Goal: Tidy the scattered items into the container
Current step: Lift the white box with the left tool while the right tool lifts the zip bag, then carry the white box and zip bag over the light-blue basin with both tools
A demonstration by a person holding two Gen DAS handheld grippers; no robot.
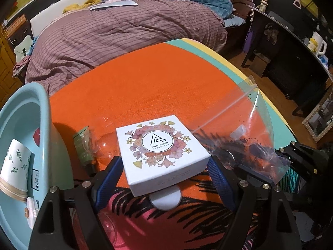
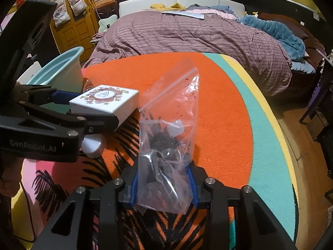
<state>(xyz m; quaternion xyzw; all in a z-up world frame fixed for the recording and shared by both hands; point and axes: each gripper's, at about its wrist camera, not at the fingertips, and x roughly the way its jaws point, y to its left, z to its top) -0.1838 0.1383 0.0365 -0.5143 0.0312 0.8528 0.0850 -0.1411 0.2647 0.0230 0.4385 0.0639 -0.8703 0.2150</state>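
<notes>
- With both grippers low over the orange rug [image 1: 158, 87], we have one item in each.
- Left gripper [image 1: 165, 173]: jaws wide, blue pads pressed on both sides of the white floral box [image 1: 160, 145]. The box is lifted clear of the rug and tilted; the right wrist view shows it in the air above a small round tin [image 2: 93, 145].
- Right gripper [image 2: 164, 187]: clamped on the lower part of the clear zip bag [image 2: 168, 129]. The bag stands up from the jaws, dark loose bits inside, zip edge at the top.
- The bag is just right of the box; in the left wrist view their edges meet or overlap, and we cannot tell whether they touch.
- Light blue basin [image 1: 20, 112]: on the left beside the rug, near the box. A patterned paper cup [image 1: 14, 170] and a few small items already lie in it.
- Still on the rug: a green tube [image 1: 83, 145] and a clear glass piece [image 1: 106, 145] between basin and box, plus the round tin under the box.
- Behind the rug is a bed with a striped purple quilt [image 2: 187, 37].
</notes>
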